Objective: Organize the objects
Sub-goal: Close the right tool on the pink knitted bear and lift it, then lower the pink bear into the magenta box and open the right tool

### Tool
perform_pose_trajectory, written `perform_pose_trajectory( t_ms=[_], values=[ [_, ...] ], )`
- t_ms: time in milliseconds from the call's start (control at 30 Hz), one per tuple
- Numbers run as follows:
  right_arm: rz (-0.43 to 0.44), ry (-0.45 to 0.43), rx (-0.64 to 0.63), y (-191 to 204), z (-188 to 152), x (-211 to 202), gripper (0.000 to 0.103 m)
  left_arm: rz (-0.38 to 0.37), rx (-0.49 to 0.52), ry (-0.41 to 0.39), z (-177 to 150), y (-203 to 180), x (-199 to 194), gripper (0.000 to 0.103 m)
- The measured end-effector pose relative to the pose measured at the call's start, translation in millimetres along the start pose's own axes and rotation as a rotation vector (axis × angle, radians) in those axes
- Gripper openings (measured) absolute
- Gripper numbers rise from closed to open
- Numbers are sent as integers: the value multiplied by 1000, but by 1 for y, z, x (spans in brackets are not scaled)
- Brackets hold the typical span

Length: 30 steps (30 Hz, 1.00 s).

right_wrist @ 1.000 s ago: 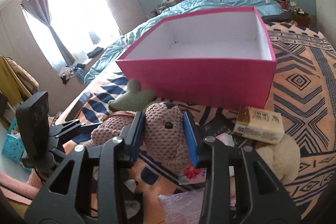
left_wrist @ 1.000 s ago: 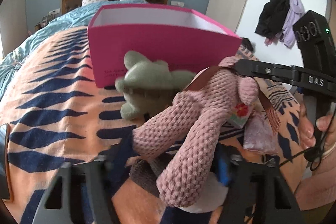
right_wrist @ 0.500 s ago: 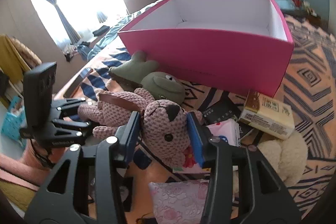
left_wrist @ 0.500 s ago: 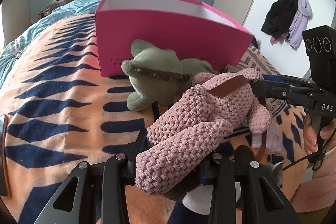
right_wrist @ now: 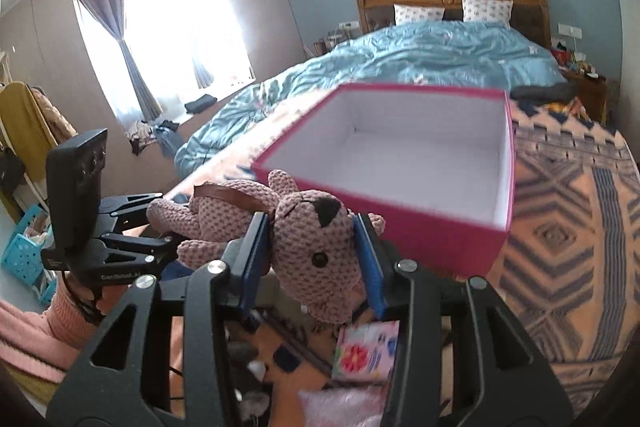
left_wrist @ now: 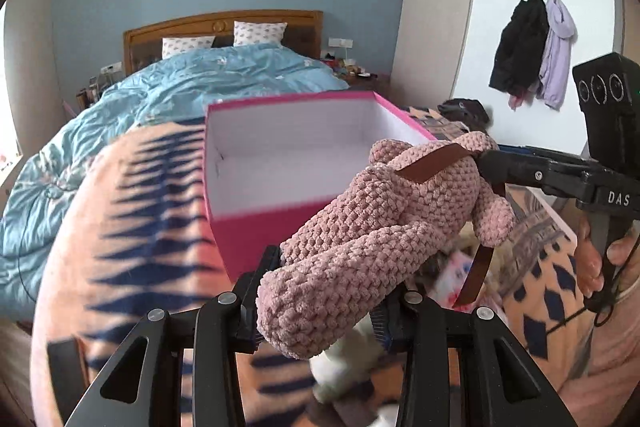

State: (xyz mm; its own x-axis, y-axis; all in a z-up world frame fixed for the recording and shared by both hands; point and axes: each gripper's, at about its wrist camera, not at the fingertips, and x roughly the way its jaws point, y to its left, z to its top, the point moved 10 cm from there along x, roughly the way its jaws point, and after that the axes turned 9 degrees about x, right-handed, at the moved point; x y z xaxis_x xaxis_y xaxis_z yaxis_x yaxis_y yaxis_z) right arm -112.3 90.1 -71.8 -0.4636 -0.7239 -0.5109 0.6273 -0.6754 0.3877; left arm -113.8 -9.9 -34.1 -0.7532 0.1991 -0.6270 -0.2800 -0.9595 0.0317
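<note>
A pink knitted plush bear (left_wrist: 380,239) with a brown strap hangs in the air between both grippers. My left gripper (left_wrist: 326,299) is shut on its legs. My right gripper (right_wrist: 316,259) is shut on its head (right_wrist: 320,247); that gripper also shows in the left wrist view (left_wrist: 540,175). The open pink box (left_wrist: 248,231) with a white inside stands just beyond the bear and is empty; it shows in the right wrist view too (right_wrist: 432,239).
Below the bear lie a floral packet (right_wrist: 364,355), a white plush piece (left_wrist: 344,371) and other small items on the orange and navy patterned blanket (right_wrist: 568,247). A blue duvet (left_wrist: 168,95) covers the far bed. Coats (left_wrist: 532,47) hang on the right wall.
Both grippers have lifted the pink bear off the blanket and up to the height of the box rim. The green plush has dropped out of view below.
</note>
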Motion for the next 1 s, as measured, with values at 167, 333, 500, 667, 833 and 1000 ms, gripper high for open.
perform_pose_trajectory(
  t_ms=[167, 333, 500, 667, 833, 1000],
  values=[
    [-11, -20, 14, -10, 32, 14, 45, 77, 40, 11, 32, 21, 19, 40],
    [-50, -13, 29, -26, 53, 40, 45, 123, 43, 58, 44, 43, 49, 40],
    [-88, 32, 44, -41, 58, 73, 45, 155, 45, 131, 37, 59, 77, 40],
    [-108, 91, 63, -58, 50, 102, 45, 205, 74, 180, 30, 68, 92, 41],
    [-156, 141, 65, -72, 39, 122, 45, 237, 110, 187, 31, 64, 94, 42],
    [-206, 211, 46, -81, 23, 146, 45, 248, 111, 175, 34, 64, 95, 51]
  ],
)
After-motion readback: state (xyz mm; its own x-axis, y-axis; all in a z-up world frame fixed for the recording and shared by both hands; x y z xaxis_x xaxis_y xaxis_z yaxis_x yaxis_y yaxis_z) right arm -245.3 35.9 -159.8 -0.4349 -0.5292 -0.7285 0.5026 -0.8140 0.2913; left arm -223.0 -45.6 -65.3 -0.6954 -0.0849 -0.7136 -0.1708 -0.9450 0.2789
